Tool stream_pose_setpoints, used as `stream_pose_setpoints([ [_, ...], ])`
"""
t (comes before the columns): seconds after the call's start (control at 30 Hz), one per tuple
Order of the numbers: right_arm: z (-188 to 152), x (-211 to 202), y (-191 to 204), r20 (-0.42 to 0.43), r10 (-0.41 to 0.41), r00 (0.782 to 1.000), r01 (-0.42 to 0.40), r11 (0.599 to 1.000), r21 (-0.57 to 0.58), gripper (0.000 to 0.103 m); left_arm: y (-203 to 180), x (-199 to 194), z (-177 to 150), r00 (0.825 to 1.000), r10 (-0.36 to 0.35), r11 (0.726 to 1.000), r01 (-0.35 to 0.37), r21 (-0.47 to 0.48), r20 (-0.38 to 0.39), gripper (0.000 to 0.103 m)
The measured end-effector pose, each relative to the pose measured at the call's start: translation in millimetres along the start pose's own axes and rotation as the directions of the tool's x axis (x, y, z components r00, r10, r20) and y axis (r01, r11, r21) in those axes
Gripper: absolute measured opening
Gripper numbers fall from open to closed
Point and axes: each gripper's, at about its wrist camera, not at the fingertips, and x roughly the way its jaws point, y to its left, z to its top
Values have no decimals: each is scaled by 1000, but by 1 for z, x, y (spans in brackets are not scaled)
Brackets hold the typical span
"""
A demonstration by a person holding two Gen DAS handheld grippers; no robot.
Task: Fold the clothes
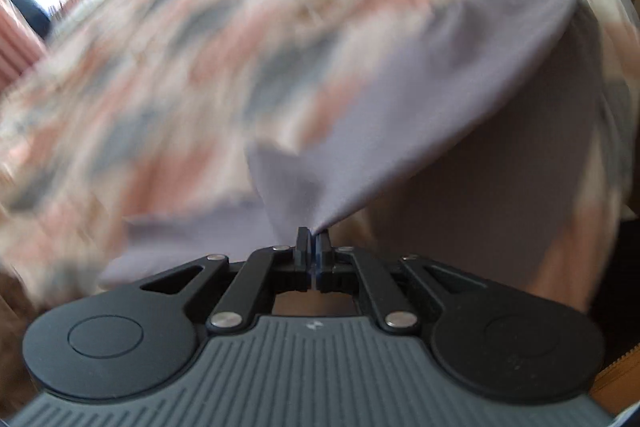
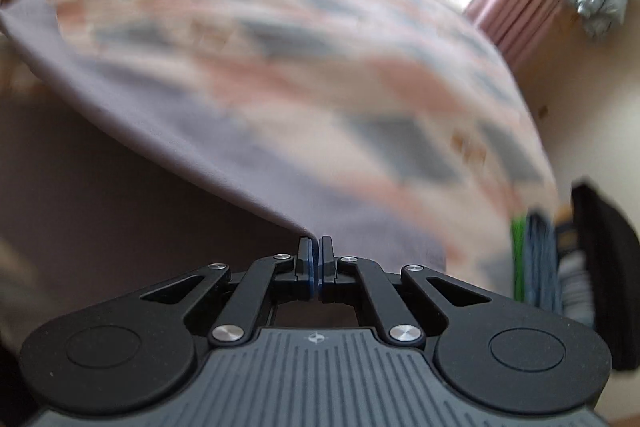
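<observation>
The left gripper [image 1: 313,239] and right gripper [image 2: 315,247] each have their fingers clamped on a corner of the grey garment [image 1: 420,99], stretched taut between them above the blurred patterned bed [image 2: 360,67]

Left hand-held gripper [image 1: 313,235] pinched on grey garment [image 1: 420,99] above blurred patterned bedspread [image 1: 180,47].
</observation>
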Motion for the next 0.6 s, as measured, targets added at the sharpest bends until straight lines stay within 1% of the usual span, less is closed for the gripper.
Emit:
stream_pose_setpoints([
  [0.03, -12, 7, 12, -40, -1, 999, 0, 1000, -10, 0, -11, 8, -11, 1000, -4, 1000, 4, -13, -23, 0],
  [0.1, -33, 25, 28, -133, 5, 991, -6, 1000, -8, 0, -25, 22, -27, 997, -22, 998, 18, -64, -75, 0],
  [0.17, -44, 38, 32, -195, 20, 981, -13, 999, 40, 0, -29, 25, -36, 995, -26, 990, 12, -140, -98, 2],
  [0.2, -46, 40, 29, -203, 31, 979, -10, 995, 103, 0, -29, 23, -39, 995, -30, 983, 12, -182, -99, 5],
  [0.23, -46, 38, 20, -189, 50, 981, -11, 980, 201, 3, -26, 19, -41, 995, -34, 973, 11, -232, -94, 8],
  [0.27, -47, 35, 6, -153, 84, 985, -26, 938, 345, 19, -22, 14, -42, 996, -36, 958, 11, -287, -84, 9],
  [0.3, -49, 31, -10, -106, 117, 987, -50, 867, 495, 39, -16, 9, -42, 996, -42, 940, 14, -342, -73, 9],
  [0.33, -54, 28, -28, -40, 140, 989, -82, 763, 641, 45, -9, 5, -41, 997, -44, 918, 16, -397, -63, 10],
  [0.37, -64, 26, -44, 37, 157, 987, -128, 624, 771, 48, -2, 1, -41, 998, -41, 891, 13, -454, -52, 10],
  [0.4, -77, 27, -59, 111, 168, 979, -177, 457, 872, 48, 4, -2, -41, 998, -40, 858, 15, -513, -38, 10],
  [0.43, -89, 35, -68, 158, 170, 973, -205, 308, 929, 48, 14, -4, -38, 999, -43, 813, 26, -581, -15, 10],
  [0.47, -101, 43, -76, 194, 167, 967, -222, 167, 961, 48, 24, -6, -39, 999, -39, 758, 34, -651, 7, 10],
  [0.5, -113, 52, -83, 229, 159, 960, -236, 22, 972, 48, 33, -9, -41, 999, -29, 697, 40, -716, 27, 12],
  [0.53, -121, 61, -87, 245, 152, 957, -237, -69, 969, 48, 44, -9, -44, 999, -16, 633, 46, -773, 45, 16],
  [0.57, -128, 69, -89, 253, 147, 956, -233, -137, 963, 50, 56, -7, -46, 998, 6, 564, 42, -824, 55, 19],
  [0.6, -131, 74, -90, 257, 141, 956, -233, -167, 958, 50, 68, -7, -51, 998, 37, 498, 29, -867, 55, 23],
])
